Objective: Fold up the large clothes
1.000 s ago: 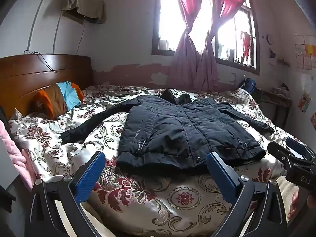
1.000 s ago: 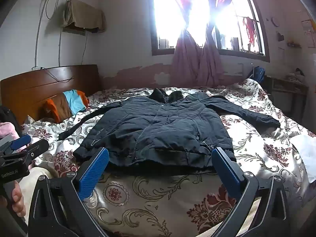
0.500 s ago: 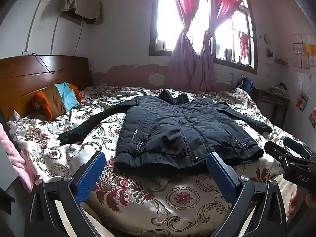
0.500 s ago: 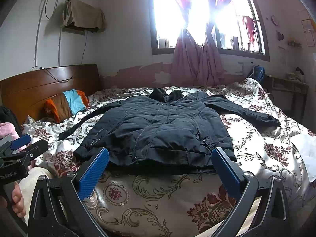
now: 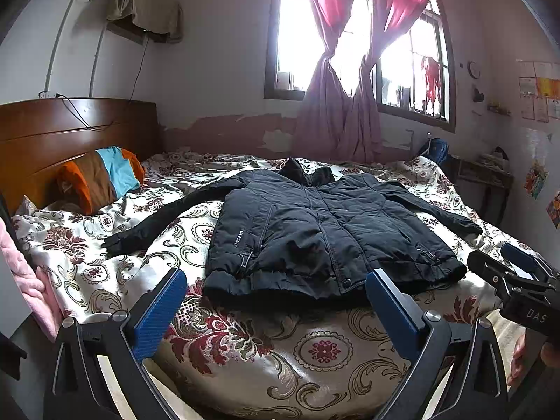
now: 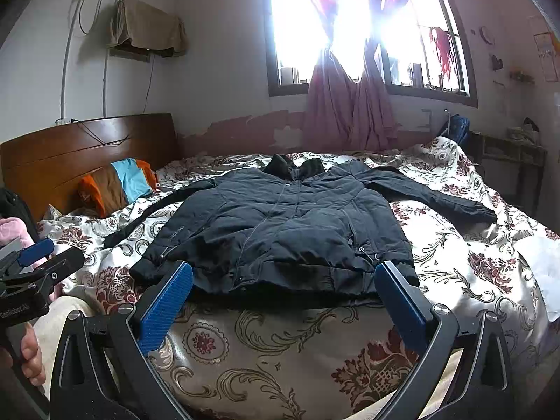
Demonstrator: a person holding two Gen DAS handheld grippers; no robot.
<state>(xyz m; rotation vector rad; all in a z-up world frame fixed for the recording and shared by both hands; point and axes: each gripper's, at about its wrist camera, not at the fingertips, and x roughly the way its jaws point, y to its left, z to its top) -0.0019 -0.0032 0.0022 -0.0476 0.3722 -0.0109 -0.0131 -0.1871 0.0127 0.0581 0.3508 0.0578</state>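
Note:
A black padded jacket lies flat and zipped on the bed, collar toward the window, hem toward me, both sleeves spread out to the sides. My left gripper hovers open just short of the hem, nothing between its blue pads. My right gripper is likewise open and empty, level with the hem. Each gripper shows at the edge of the other's view: the right gripper and the left gripper, both held in a hand.
The bed has a floral quilt and a wooden headboard at the left. An orange, brown and blue pillow lies by the headboard. Pink cloth hangs at the far left. A small table stands at the right wall.
Both views have shifted only slightly; the left gripper has tilted up a little. The jacket has not moved and both grippers stay open.

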